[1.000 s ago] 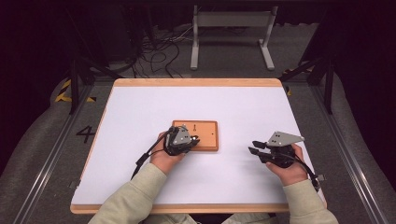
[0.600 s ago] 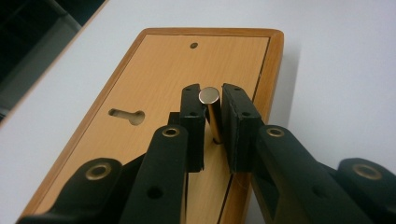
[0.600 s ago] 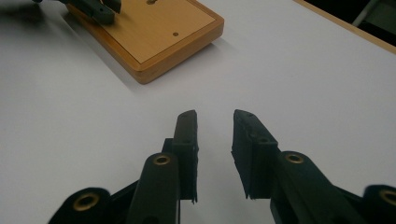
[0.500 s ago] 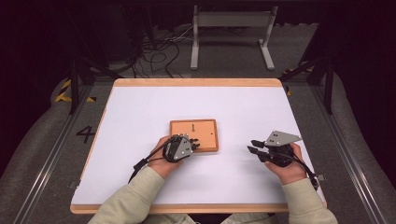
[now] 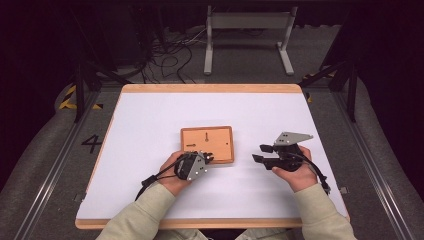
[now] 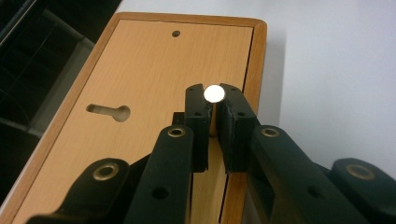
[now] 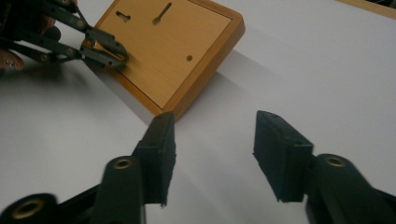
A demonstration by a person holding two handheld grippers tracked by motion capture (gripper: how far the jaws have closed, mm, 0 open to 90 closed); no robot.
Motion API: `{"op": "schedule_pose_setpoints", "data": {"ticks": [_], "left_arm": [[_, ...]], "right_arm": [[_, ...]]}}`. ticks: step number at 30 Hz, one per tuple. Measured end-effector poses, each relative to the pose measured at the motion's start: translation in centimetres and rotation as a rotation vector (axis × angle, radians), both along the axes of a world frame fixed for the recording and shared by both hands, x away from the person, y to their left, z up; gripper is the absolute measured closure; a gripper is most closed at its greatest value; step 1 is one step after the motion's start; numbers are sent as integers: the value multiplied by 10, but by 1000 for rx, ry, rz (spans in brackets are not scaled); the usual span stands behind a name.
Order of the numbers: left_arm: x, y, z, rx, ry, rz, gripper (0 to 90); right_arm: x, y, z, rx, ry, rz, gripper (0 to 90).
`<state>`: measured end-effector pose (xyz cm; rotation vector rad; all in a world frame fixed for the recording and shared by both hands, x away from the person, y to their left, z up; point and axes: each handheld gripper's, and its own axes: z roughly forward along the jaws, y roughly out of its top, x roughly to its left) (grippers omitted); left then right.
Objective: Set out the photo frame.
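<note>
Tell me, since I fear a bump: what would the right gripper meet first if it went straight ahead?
Likely the wooden board: the right gripper, jaws open and empty, points across bare white table at its near corner, though depth is unclear.

- We see the wooden board (image 5: pixel 207 144) lying on the table (image 5: pixel 150 115), near its middle.
- Our left gripper (image 5: pixel 209 158) meets its near edge; our right gripper (image 5: pixel 262 153) sits apart, right of it.

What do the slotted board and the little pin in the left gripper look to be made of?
The board looks like wood or wood laminate: orange-brown, fine straight grain, satin finish, rounded rim. The pin clamped in the left gripper looks like metal: its round end is bright and shiny. The table under them is matt white, likely laminate, with a wooden edge.
</note>
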<state>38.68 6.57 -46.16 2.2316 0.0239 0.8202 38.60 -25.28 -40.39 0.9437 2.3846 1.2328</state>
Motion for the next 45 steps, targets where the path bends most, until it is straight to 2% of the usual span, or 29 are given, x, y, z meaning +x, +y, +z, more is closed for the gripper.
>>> {"op": "schedule_pose_setpoints", "data": {"ticks": [1, 2, 10, 16, 21, 25, 28, 32, 33, 35, 37, 40, 45], "left_arm": [[-1, 0, 0, -2, 1, 1, 837], [-1, 0, 0, -2, 1, 1, 837], [-4, 0, -1, -2, -3, 7, 840], [-4, 1, -2, -18, 10, 10, 840], [-4, 0, -2, -18, 10, 11, 840], [-5, 0, -2, -17, 11, 11, 840], [-4, 0, -2, -17, 11, 12, 840], [-4, 1, -2, -19, 17, 14, 840], [-3, 1, -2, -26, 19, 12, 840], [-3, 1, -2, -28, 20, 11, 840], [-3, 1, -2, -28, 19, 8, 840], [-3, 2, -2, -29, 20, 7, 840], [-3, 2, -2, -27, 22, 4, 838]], "right_arm": [[8, 6, 1, 14, 23, -2, 402], [8, 6, 1, 14, 23, -2, 402], [42, 29, 3, 45, 100, -3, 332], [63, 46, 2, 84, 147, -2, 309], [77, 60, -5, 86, 184, -6, 300], [83, 66, -12, 98, 206, -12, 300], [92, 73, -20, 93, 248, -12, 300], [96, 79, -24, 85, 264, 0, 284], [97, 83, -26, 106, 270, 5, 279], [98, 84, -28, 116, 276, 6, 277], [99, 88, -32, 140, 302, 17, 269], [99, 90, -32, 138, 300, 20, 265], [100, 85, -32, 160, 319, 30, 317]]}}
